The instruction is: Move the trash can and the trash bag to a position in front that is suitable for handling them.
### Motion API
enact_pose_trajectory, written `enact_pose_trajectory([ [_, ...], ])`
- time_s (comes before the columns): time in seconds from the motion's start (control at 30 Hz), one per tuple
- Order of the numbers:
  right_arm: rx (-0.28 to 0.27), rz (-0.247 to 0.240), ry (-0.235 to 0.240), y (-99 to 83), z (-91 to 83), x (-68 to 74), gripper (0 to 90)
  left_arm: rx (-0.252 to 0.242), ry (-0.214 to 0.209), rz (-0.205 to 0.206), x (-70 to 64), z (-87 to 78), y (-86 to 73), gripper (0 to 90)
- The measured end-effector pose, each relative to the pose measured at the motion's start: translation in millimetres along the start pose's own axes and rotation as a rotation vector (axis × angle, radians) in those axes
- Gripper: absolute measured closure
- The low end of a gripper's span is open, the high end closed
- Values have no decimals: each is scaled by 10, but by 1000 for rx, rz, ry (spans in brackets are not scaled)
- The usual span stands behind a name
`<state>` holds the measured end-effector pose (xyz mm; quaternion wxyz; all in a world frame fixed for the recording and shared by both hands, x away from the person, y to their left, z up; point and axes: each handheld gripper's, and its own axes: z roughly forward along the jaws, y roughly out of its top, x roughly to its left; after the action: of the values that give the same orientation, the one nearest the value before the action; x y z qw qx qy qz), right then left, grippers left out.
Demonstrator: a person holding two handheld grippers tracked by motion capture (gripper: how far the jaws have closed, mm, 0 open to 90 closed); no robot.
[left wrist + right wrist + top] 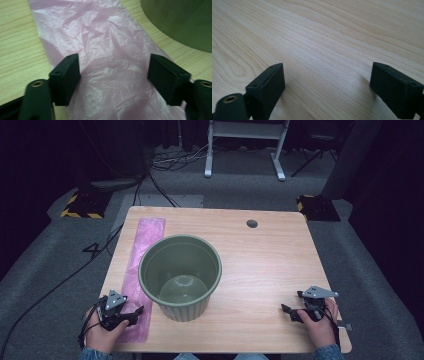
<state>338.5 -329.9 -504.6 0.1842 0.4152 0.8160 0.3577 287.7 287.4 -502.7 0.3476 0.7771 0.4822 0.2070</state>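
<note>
A round, ribbed green bucket (180, 276) stands upright near the middle of the light wood-grain table (265, 265). Just left of the bucket lies a long, thin pink plastic bag (142, 265), flat and heavily crinkled, running from the far edge to the near edge of the table; the bucket's rim overlaps its right edge in the high view.

The left claw (131, 315) sits left of the bucket's base, over the near end of the bag. Its jaws stand wide apart, straddling the film, gripping nothing.

The right claw (291, 312) rests well right of the bucket on bare wood, jaws wide apart and empty.
</note>
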Motion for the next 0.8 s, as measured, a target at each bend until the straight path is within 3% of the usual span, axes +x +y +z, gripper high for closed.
enact_pose_trajectory([
  [0.27, 0, 0, 0, 0, -1, 0, 126, -34, -26, -3, -38, -112, 104, 285],
  [0.4, 1, 2, -2, 0, -2, 3, 127, -58, -41, -9, -63, -197, 222, 285],
  [0.5, -7, 8, 3, -11, -22, 13, 179, -102, -29, -23, -57, -303, 365, 286],
  [0.53, -7, 8, 3, -11, -22, 13, 179, -102, -29, -23, -57, -303, 365, 287],
  [0.57, -7, 12, 1, -10, -44, 26, 257, -127, -28, -31, -29, -306, 423, 293],
  [0.8, -68, 15, -6, 79, -186, 71, 291, -135, -33, -35, 10, -141, 530, 326],
])
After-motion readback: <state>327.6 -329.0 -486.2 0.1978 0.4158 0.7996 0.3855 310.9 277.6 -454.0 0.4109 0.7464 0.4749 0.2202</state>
